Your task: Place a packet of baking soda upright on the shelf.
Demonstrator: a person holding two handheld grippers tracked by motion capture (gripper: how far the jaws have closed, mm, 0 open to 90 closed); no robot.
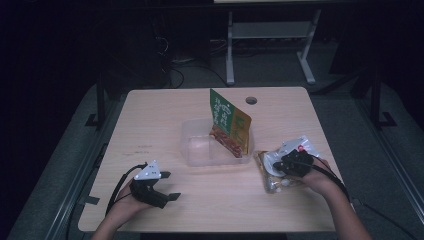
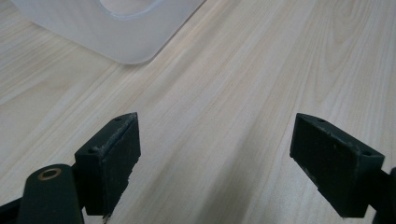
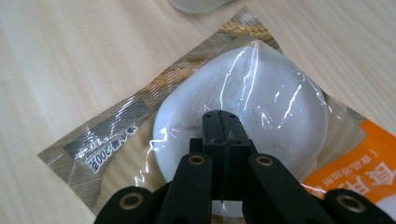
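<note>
Right claw: right gripper (image 3: 222,122) has its jaws clenched together, tips on the clear film of a snack packet (image 3: 243,116); whether any film is pinched between them cannot be told.
Left claw: left gripper (image 2: 215,154) is released, jaws wide apart with bare wood between them, near the front left corner of the table (image 1: 150,125).
Snack packet, place: it lies flat near the right edge of the table (image 1: 277,172), just right of the tub's front right corner, under the right gripper (image 1: 295,162).
Snack packet, material: glossy see-through wrap with a straw-weave printed border, an orange printed patch, and a round, white, powdery-looking cake inside.
Things around: a clear plastic tub (image 1: 200,145) sits at the middle of the table, between the two grippers; its rounded corner shows ahead of the left gripper (image 2: 135,46).
Tub contents: a green, orange and red pouch (image 1: 229,125) stands on edge in its right half, leaning and rising above the rim.
Far edge: a small round hole (image 1: 251,100) in the tabletop.
Table surface: pale wood grain, smooth, with rounded corners.
</note>
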